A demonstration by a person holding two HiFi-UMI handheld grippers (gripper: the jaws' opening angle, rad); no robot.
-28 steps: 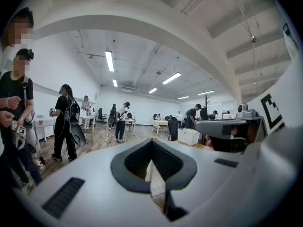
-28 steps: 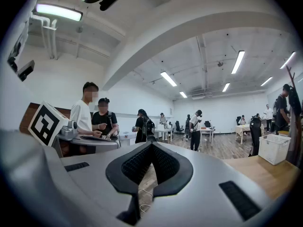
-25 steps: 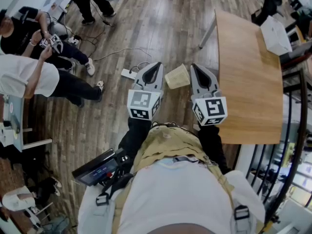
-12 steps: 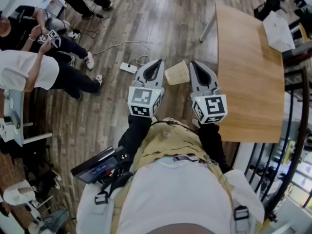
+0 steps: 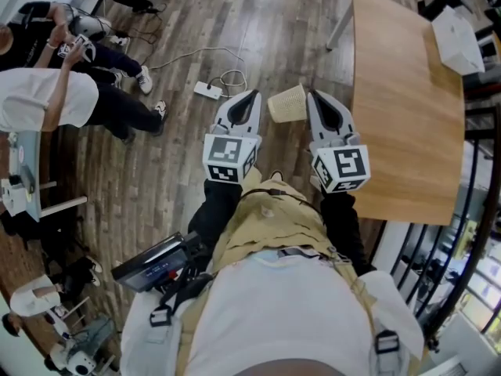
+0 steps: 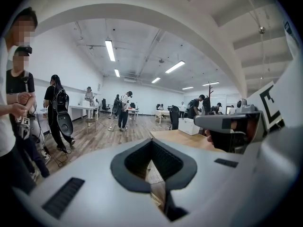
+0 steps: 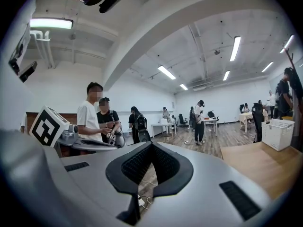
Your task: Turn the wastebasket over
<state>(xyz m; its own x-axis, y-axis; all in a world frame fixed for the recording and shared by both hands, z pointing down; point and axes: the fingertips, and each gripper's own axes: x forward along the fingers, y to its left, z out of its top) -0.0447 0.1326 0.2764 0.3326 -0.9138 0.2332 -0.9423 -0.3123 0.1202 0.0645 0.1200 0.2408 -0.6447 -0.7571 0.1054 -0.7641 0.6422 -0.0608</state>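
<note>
A tan woven wastebasket (image 5: 287, 103) is on the wooden floor and seems to lie on its side. In the head view it shows between the two gripper tips, lower than they are, and neither touches it. My left gripper (image 5: 251, 95) is to its left, with the jaws meeting and nothing between them. My right gripper (image 5: 318, 95) is to its right, also shut and empty. Both point nearly level. The left gripper view (image 6: 152, 143) and the right gripper view (image 7: 151, 144) look out over the room through closed jaws.
A wooden table (image 5: 399, 108) stands close on the right with a white box (image 5: 456, 37) at its far end. A white power strip (image 5: 208, 91) and its cable lie on the floor to the left. Two persons (image 5: 47, 108) are further left.
Both grippers have sunk a little together and stay shut. In the head view the wastebasket and the power strip now sit higher in the frame. The basket is still between the tips.
</note>
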